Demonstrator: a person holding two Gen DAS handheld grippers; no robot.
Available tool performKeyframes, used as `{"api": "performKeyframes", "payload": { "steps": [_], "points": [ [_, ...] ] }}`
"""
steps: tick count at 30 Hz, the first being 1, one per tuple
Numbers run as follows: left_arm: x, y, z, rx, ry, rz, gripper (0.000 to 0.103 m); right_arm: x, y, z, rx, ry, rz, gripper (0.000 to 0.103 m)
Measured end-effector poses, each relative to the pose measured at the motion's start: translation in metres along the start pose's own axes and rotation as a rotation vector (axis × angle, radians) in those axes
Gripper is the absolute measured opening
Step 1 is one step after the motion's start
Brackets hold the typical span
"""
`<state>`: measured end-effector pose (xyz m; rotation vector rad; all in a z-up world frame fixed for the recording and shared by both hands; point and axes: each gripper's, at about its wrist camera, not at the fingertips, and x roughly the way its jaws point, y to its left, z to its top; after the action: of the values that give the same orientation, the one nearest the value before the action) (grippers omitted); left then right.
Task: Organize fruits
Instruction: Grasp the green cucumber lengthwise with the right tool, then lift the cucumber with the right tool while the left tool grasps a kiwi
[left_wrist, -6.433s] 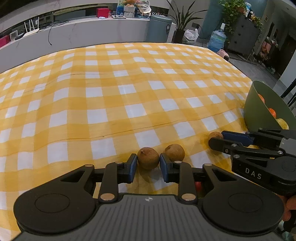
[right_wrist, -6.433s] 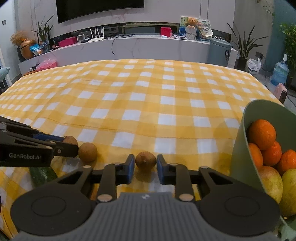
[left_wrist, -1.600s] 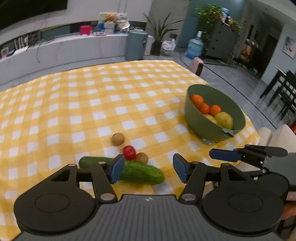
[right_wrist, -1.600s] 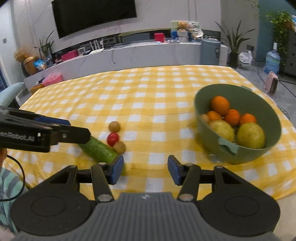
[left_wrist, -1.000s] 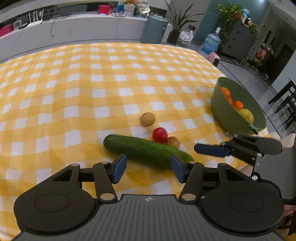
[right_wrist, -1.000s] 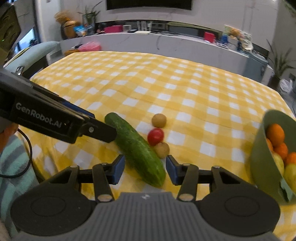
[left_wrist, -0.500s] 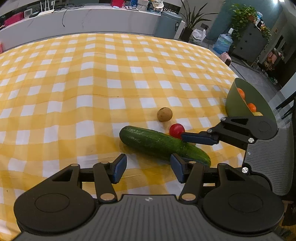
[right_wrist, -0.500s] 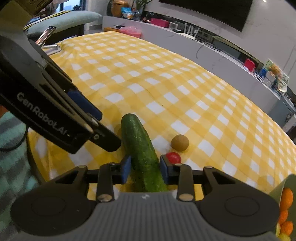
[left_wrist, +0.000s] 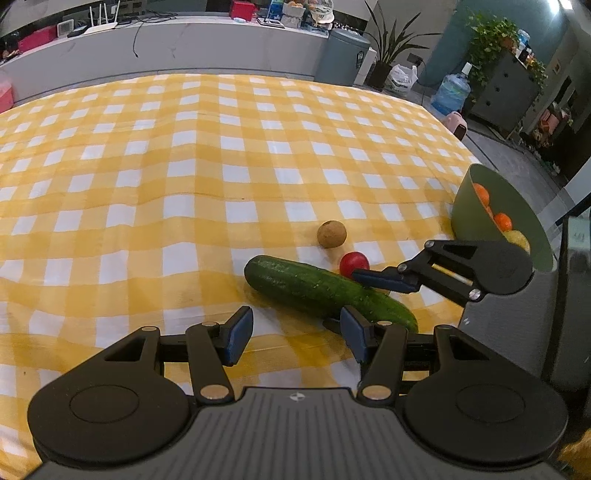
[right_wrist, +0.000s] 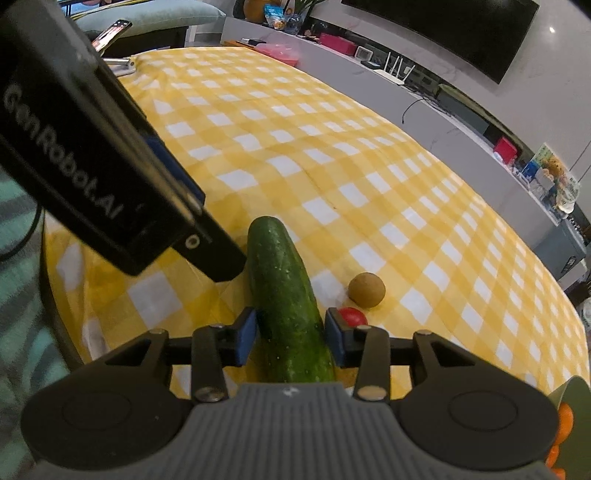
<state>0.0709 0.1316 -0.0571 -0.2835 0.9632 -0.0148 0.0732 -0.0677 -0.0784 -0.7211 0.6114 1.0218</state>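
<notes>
Yellow-and-white checked cloth (left_wrist: 184, 192) covers the table, and on it a dark green cucumber (right_wrist: 288, 306) lies flat near the front edge. The right gripper (right_wrist: 290, 334) straddles the cucumber's near end: its blue pads (right_wrist: 246, 334) sit on either side, the jaws are opening slightly, and whether the pads press the skin cannot be told. In the left wrist view this gripper comes in from the right, its fingertip lying over the cucumber just below a small red tomato (left_wrist: 354, 263). A round brown fruit (left_wrist: 331, 234) rests just beyond the tomato, apart from it. The left gripper (left_wrist: 297, 336) hovers over the cloth beside the cucumber with its jaws apart and nothing between them — its right pad (left_wrist: 354, 332) overlaps the cucumber's end in that view. A green bowl (left_wrist: 469, 210) stands at the table's right edge, well apart from the cucumber, holding oranges (left_wrist: 502, 220) and a yellowish fruit (left_wrist: 517, 239)
</notes>
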Motion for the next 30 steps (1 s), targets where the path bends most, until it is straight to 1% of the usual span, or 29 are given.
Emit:
{"api": "performKeyframes", "payload": {
  "steps": [2,6,11,16,20,25,26,30],
  "points": [
    [-0.004,-0.002,0.0,0.002,-0.009,-0.002,0.064,-0.003,0.005,0.0,-0.007,-0.003,-0.021,0.036],
    [-0.015,-0.006,0.0,0.015,-0.04,0.001,0.064,-0.021,0.0,0.001,0.096,-0.045,-0.03,0.035],
    [-0.018,-0.012,-0.001,0.023,-0.049,0.009,0.064,-0.05,-0.007,-0.004,0.206,-0.096,-0.045,0.033],
    [-0.015,-0.027,-0.002,0.064,-0.05,-0.007,0.064,-0.076,-0.024,-0.022,0.339,-0.116,-0.116,0.033],
    [-0.01,-0.046,-0.004,0.161,-0.096,-0.061,0.064,-0.086,-0.045,-0.041,0.453,-0.099,-0.174,0.033],
    [0.007,-0.065,-0.009,0.237,-0.085,-0.094,0.063,-0.08,-0.061,-0.061,0.528,-0.051,-0.225,0.033],
    [0.01,-0.067,-0.01,0.244,-0.077,-0.101,0.062,-0.077,-0.065,-0.066,0.544,-0.043,-0.228,0.033],
    [0.02,-0.071,-0.012,0.266,-0.065,-0.125,0.062,-0.07,-0.075,-0.08,0.61,-0.019,-0.221,0.033]
  ]
}}
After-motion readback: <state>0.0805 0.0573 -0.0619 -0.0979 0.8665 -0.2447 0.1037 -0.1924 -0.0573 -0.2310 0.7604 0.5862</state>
